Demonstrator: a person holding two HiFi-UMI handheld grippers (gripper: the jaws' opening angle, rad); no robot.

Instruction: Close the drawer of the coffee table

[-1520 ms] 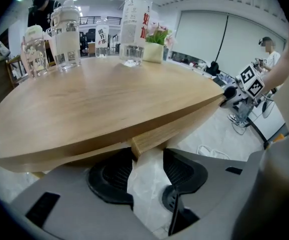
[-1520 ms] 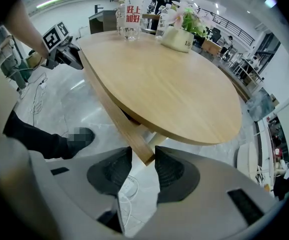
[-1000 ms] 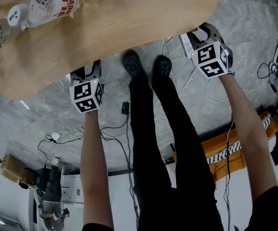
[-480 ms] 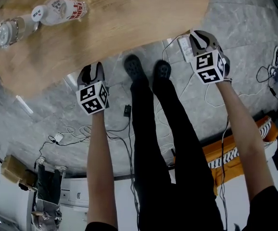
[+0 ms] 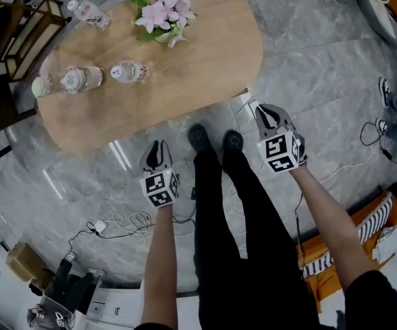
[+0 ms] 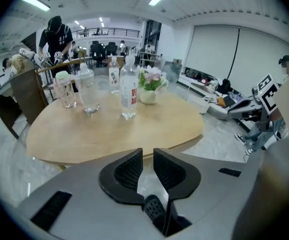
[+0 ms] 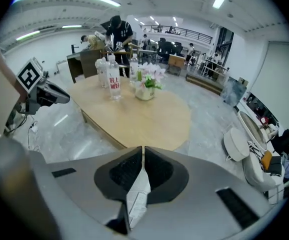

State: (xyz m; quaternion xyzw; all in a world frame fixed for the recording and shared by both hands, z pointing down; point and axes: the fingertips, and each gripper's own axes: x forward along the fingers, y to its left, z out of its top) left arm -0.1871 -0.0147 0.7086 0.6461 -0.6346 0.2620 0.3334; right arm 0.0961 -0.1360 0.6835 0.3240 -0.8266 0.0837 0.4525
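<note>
Change: both have risen well clear of the bench (image 5: 185,67).
Left gripper (image 6: 148,153): jaws just closing, slit left, empty.
Right gripper (image 7: 142,149): jaws just closed together, empty.
Drawer: none shows at the bench edge; I judge it shut.

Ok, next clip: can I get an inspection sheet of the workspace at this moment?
surface: oval wooden coffee table, pale top.
job's things: drawer, nothing seen; no view shows one standing out from the table.
clutter: water bottles and a pot of pink flowers on the far part of the top.
grippers: left tongs a narrow gap apart, right tongs together; both have just been closing, nothing between them, both off the table.
cables: cables lying loose on the floor near the table.
surroundings: grey marble floor; a person standing beyond the table.
</note>
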